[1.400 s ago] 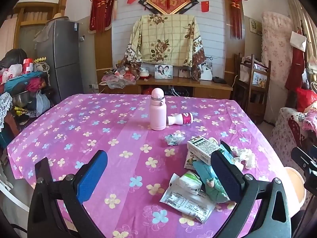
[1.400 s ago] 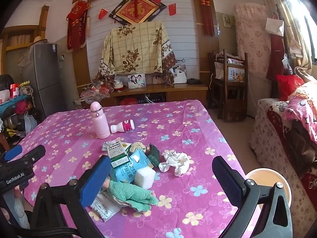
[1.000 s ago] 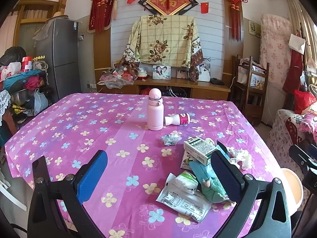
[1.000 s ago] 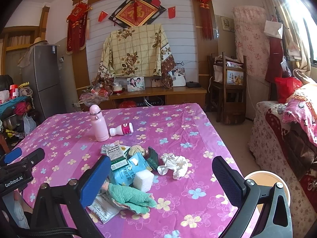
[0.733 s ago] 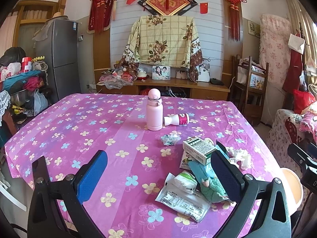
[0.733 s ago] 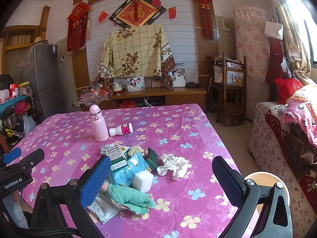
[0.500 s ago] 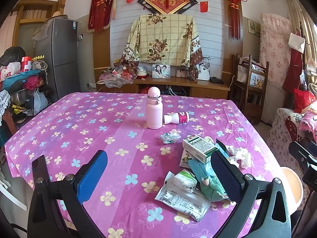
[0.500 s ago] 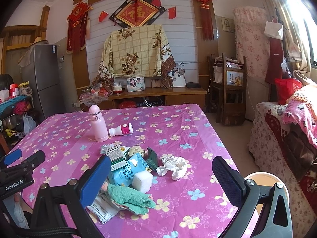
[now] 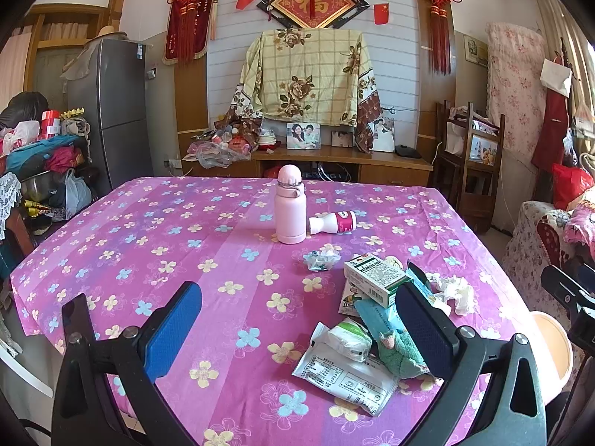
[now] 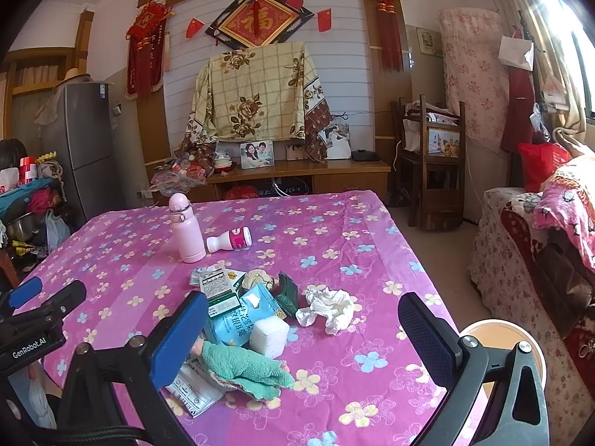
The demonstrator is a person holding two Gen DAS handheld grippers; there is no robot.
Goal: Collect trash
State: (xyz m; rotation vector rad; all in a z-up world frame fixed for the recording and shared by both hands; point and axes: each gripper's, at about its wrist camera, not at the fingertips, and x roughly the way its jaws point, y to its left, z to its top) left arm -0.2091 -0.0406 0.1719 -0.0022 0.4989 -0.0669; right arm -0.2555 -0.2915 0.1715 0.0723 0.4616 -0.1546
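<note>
— Trash status?
— Litter sits heaped on the near right part of my pink floral tablecloth [image 9: 148, 230]; crumpled tissue [image 10: 329, 306], green-and-white carton [image 9: 375, 277], blue snack packet [image 10: 238, 319], white foam cube [image 10: 268, 335], teal rag [image 10: 241, 366].
— Grippers?
— My left gripper [image 9: 297, 329] is spread wide, holding nothing; my right gripper [image 10: 297, 338] likewise, hovering above the heap.
— Anything else?
— Pink flask [image 9: 290, 210] stands upright mid-table; small yogurt bottle [image 9: 332, 222] lies beside it; orange bin [image 10: 502, 345] off the table's right edge.
</note>
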